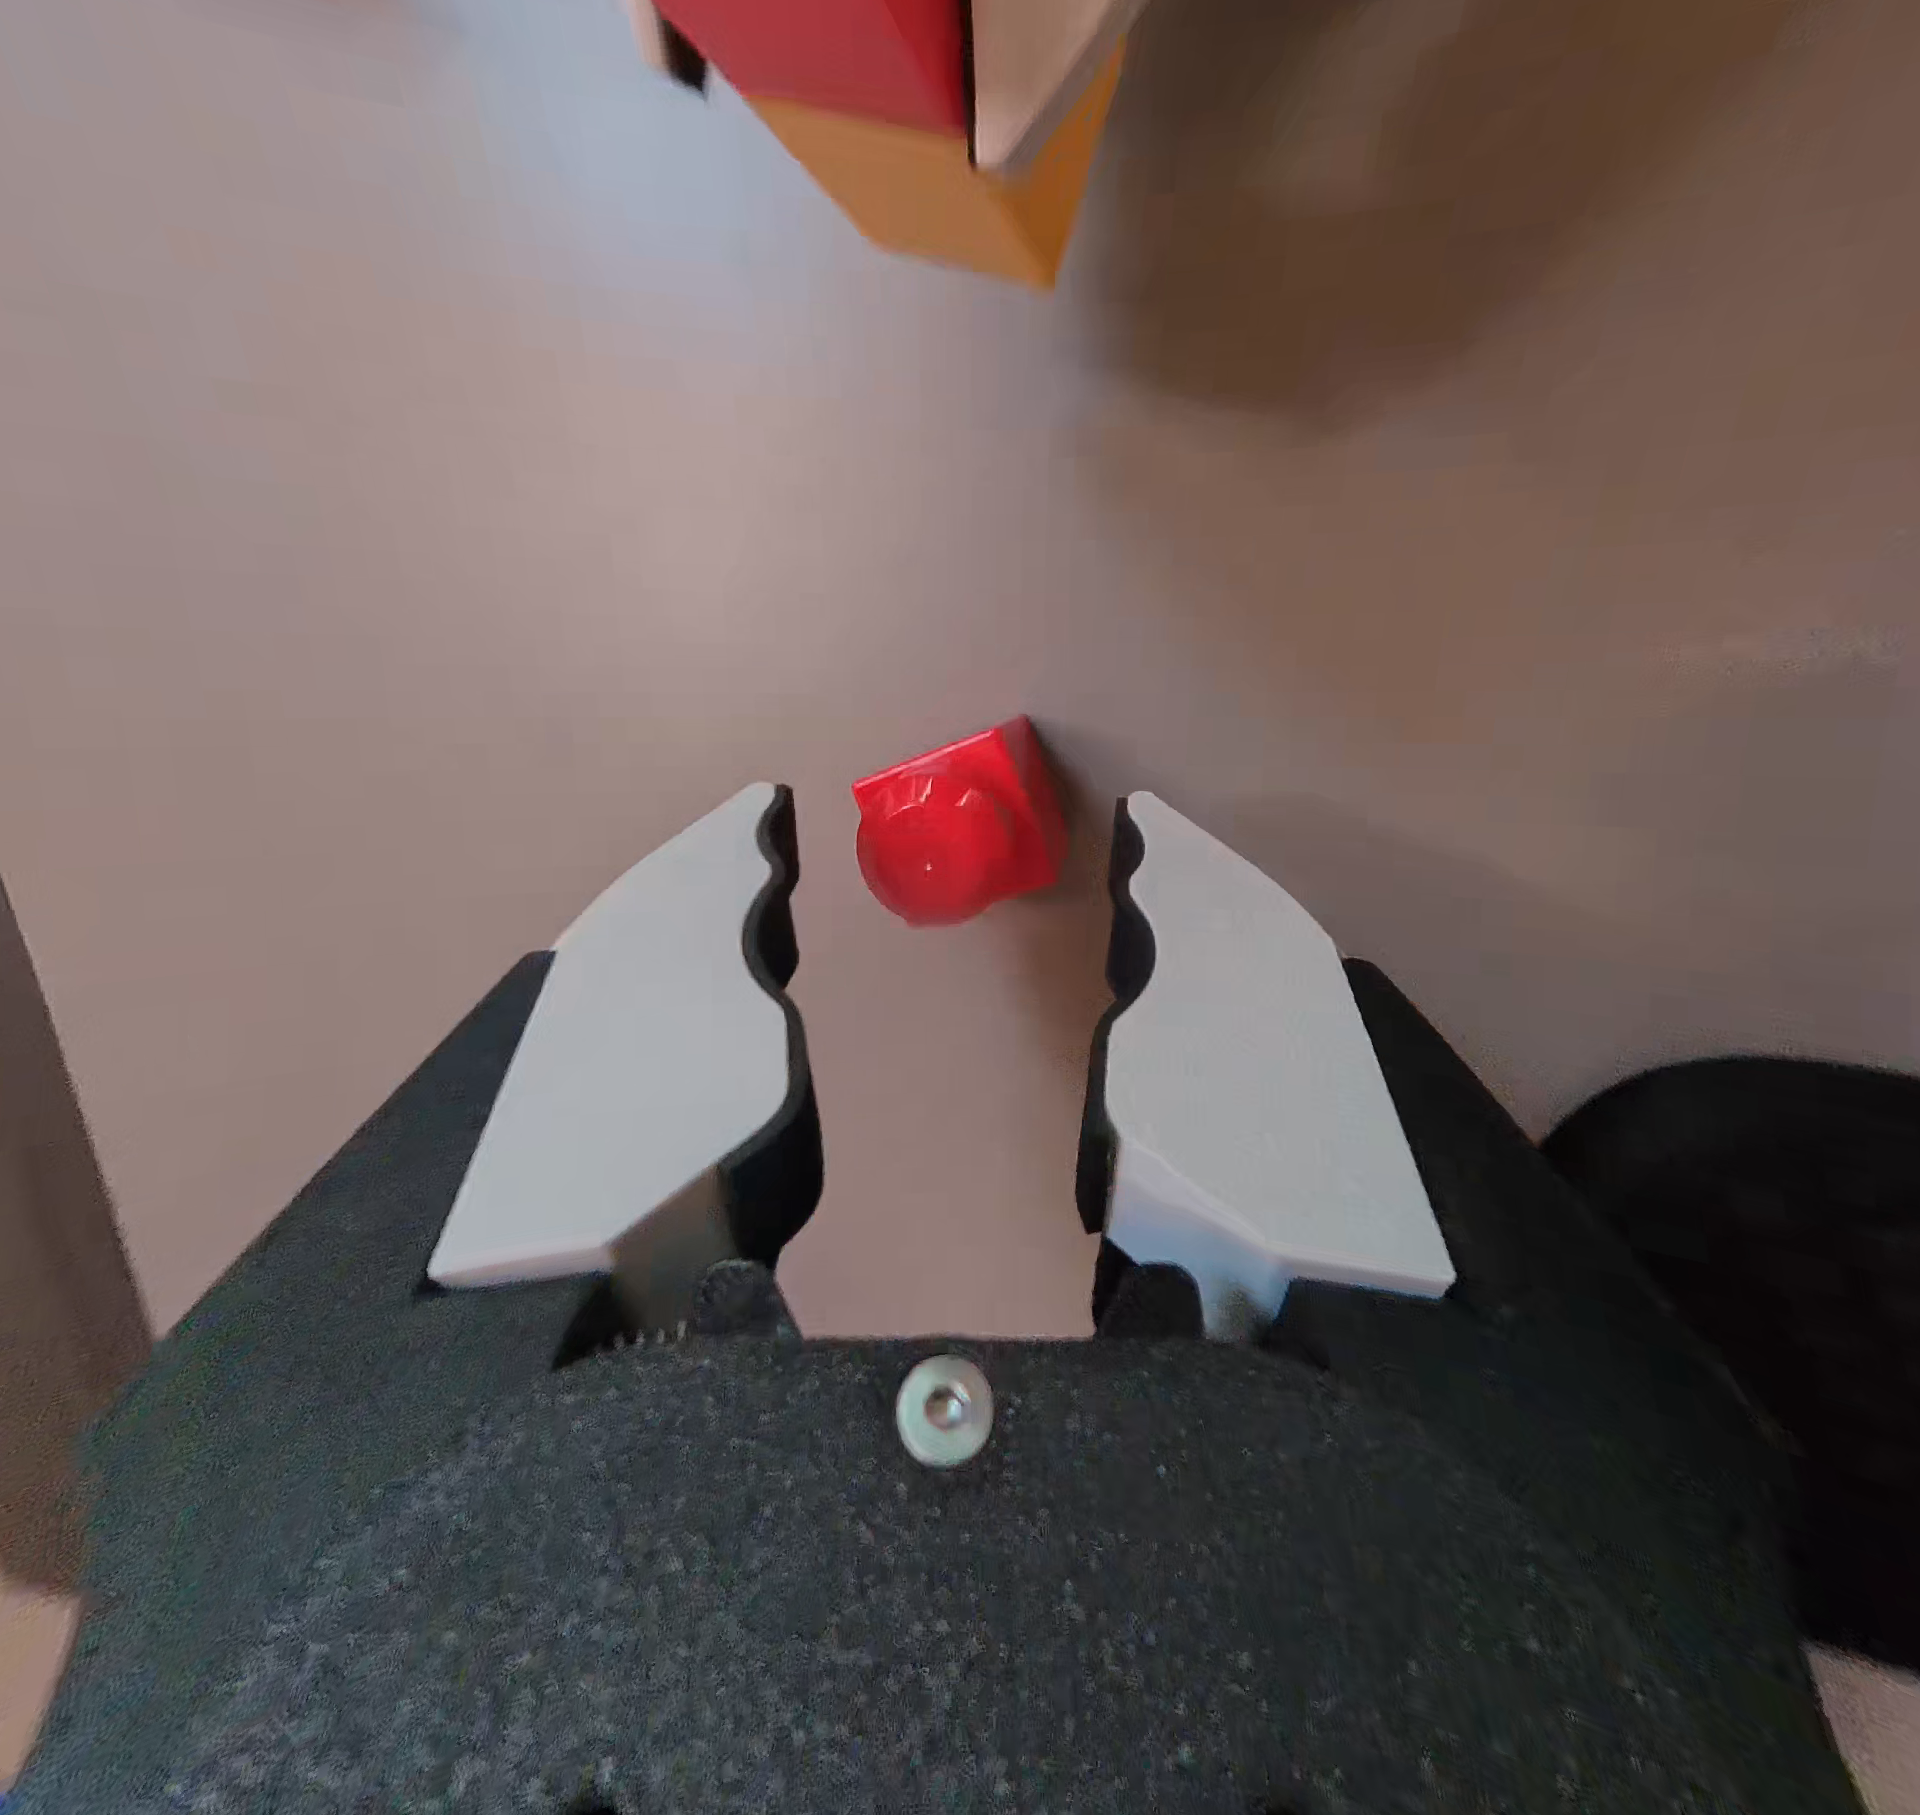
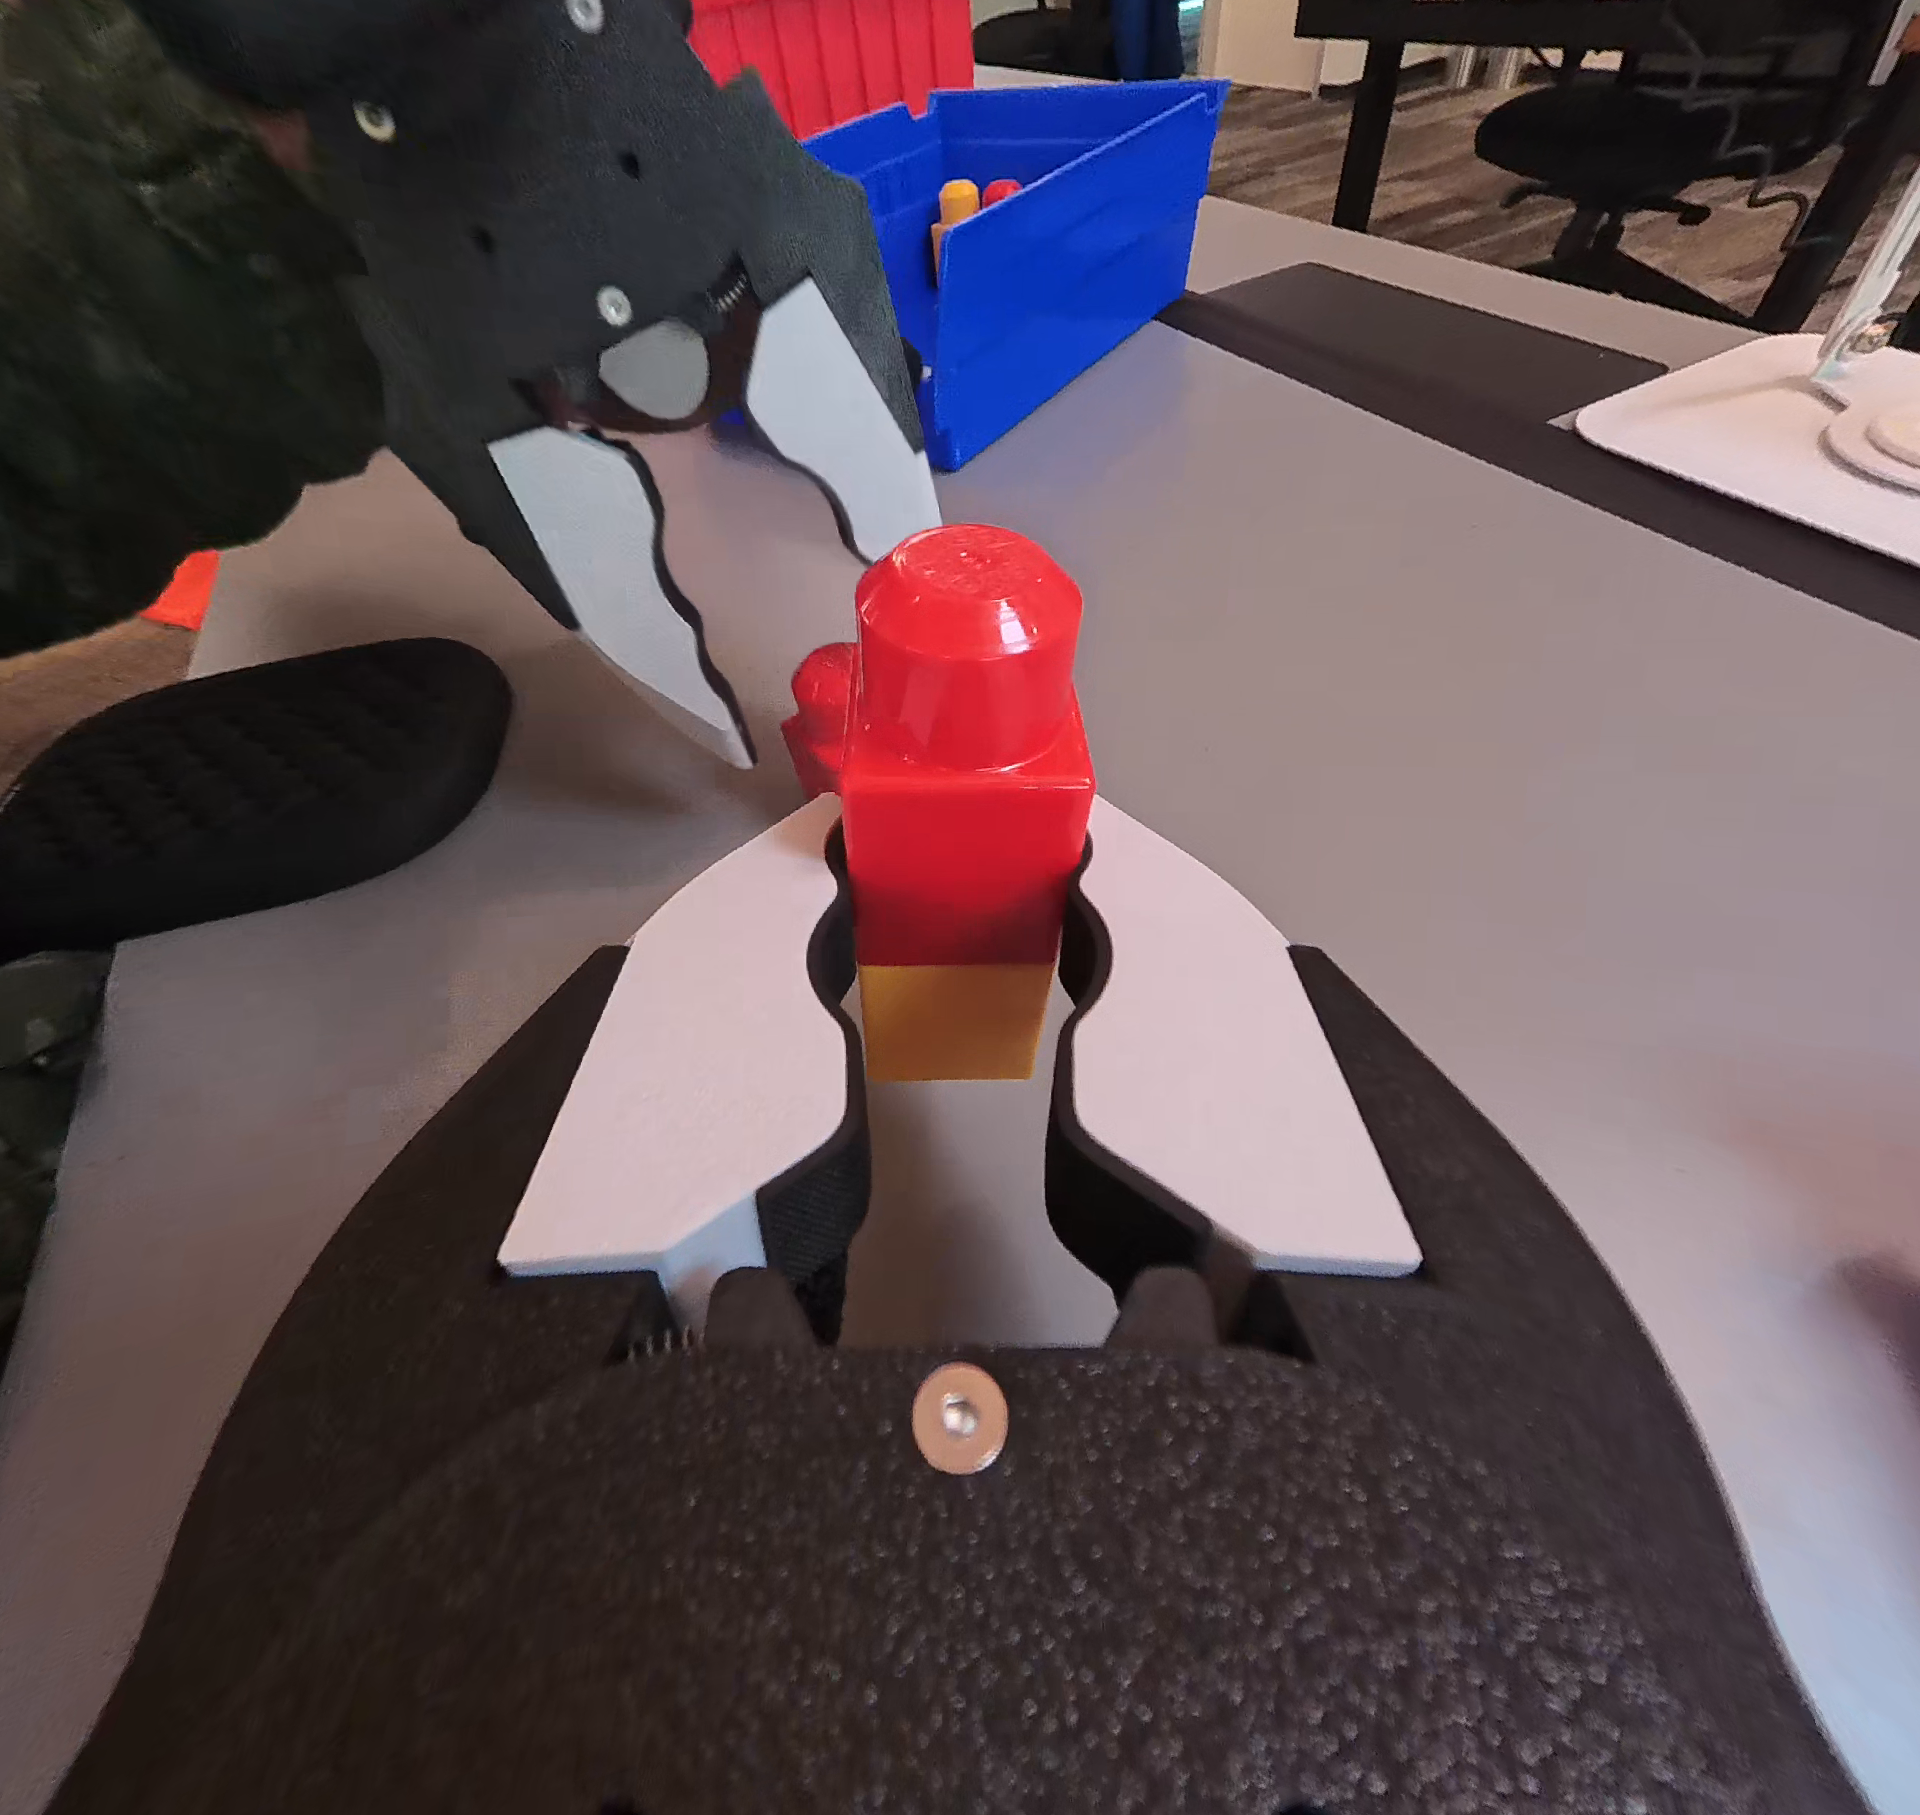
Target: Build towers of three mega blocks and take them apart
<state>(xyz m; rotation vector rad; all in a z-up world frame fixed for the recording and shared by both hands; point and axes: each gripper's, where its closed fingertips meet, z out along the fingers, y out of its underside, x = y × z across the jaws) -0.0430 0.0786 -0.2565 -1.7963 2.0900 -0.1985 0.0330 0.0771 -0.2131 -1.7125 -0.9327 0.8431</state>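
**Two blocks gripped in my right tongs, a loose red block under my left**

My right tongs point(image 2: 961, 918) are closed on a small stack of two blocks. The white fingers point(image 2: 727, 1027) press on either side of the upper red block point(image 2: 966, 809), low on its body, with its round stud pointing up and away from me. A yellow block point(image 2: 951, 1022) is joined beneath the red one and sits in the gap between the fingers, closer to the tongs' base. The stack is upright and appears lifted off the grey table point(image 2: 1403, 778), though I cannot be sure of it.

Just behind the stack, to its left, a second red block point(image 2: 821, 716) stands on the table, mostly hidden by the stack.

My left tongs point(image 1: 951, 830) point down at that loose red block point(image 1: 956, 830). Their fingers point(image 1: 665, 1017) are spread moderately wide and hold nothing. Through the left camera, the block lies just beyond the fingertips, centred in the gap and touching neither finger, its stud facing the camera. At the top of that view the held red and yellow stack point(image 1: 894, 103) appears with one right finger against it.

Farther back on the table sits a blue bin point(image 2: 1049, 238) with yellow and red pieces inside, and behind it a red bin point(image 2: 842, 30). A black mesh pad point(image 2: 239, 778) lies to my left.
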